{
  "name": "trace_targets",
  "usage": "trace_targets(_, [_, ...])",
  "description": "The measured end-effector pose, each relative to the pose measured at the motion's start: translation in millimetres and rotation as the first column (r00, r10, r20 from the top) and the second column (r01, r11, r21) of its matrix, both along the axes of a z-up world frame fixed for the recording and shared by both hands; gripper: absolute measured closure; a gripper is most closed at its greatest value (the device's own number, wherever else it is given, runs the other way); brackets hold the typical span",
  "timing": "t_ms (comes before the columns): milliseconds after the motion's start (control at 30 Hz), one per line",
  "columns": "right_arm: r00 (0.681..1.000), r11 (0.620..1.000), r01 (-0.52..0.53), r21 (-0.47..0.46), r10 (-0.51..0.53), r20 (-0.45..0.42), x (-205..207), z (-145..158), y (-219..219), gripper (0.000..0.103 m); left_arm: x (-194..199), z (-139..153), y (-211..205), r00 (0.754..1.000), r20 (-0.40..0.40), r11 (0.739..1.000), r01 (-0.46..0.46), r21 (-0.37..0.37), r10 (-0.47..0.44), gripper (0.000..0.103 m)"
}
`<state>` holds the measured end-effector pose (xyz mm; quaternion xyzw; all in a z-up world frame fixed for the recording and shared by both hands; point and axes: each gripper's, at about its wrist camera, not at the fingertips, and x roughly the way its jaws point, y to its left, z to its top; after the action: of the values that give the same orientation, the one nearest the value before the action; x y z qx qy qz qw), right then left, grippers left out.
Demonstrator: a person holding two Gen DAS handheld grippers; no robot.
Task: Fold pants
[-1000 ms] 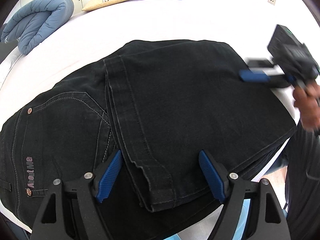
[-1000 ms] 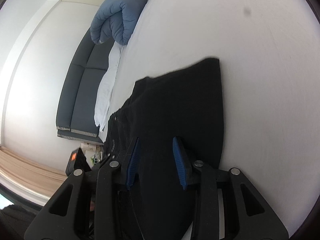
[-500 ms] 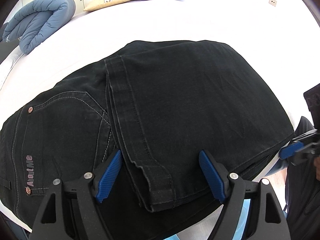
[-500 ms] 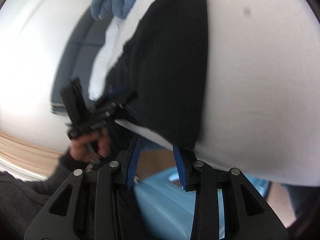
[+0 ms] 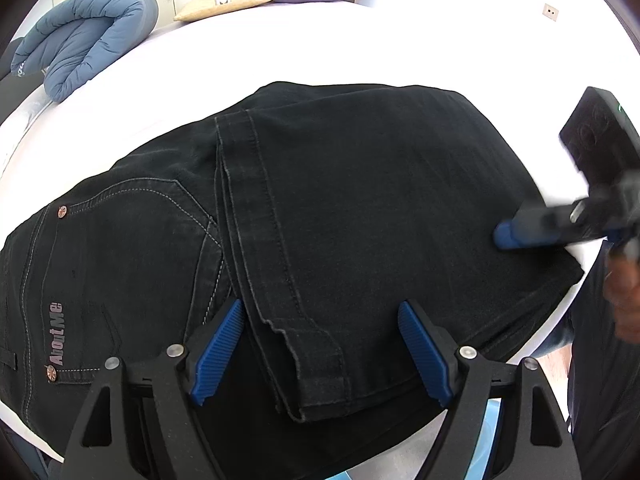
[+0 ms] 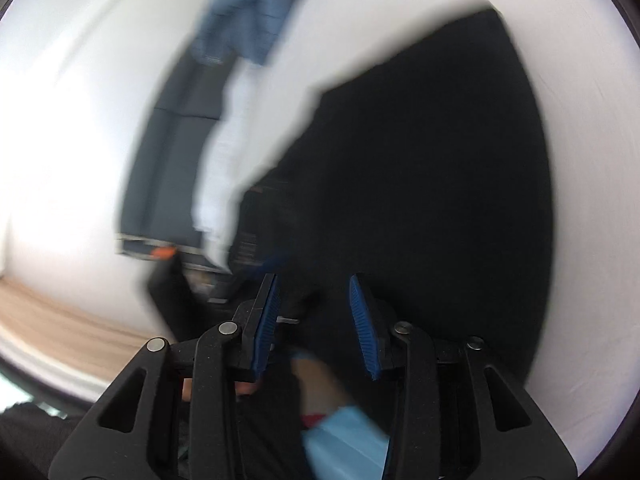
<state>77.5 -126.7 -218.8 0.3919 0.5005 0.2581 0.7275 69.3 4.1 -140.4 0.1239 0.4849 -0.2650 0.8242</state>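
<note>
Right gripper (image 5: pixel 505 237) has swung back in over the pants' (image 5: pixel 360 208) right fold; left gripper (image 5: pixel 322 346) has not shifted.

Left jaws stand wide, straddling the leg hem (image 5: pixel 308 344), nothing pinched. Right jaws are narrow and closing, empty as far as the blur shows. The pants lie folded on the bed (image 5: pixel 280 48). For the next fold, pinch every layer at both ends and lift together. Duvet (image 5: pixel 88 40) and pillows (image 5: pixel 224 0) lie well clear.
</note>
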Motion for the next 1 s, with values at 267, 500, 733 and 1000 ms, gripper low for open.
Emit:
trace_targets(267, [0.999,0.992,0.001,-0.129,0.004,0.037,-35,15,12,0.077,1,-3,3,1.0,-0.003,1.0,-0.007,-0.017,0.007,0.02])
trace_targets(500, [0.998,0.989,0.055,-0.14,-0.05,0.038,-79,38,1,0.076,-1,5,17,0.999,-0.011,0.996,-0.047,-0.08,0.046,0.021])
trace_targets(733, [0.978,1.0,0.001,-0.031,0.005,0.206,-44,98,24,0.074,-9,48,121,0.948,-0.056,0.851,-0.307,-0.426,0.314,0.02])
trace_targets(1000, [0.987,0.984,-0.108,0.142,0.089,0.132,48,67,87,0.074,-20,43,275,0.753,-0.251,0.483,-0.602,-0.636,0.608,0.01])
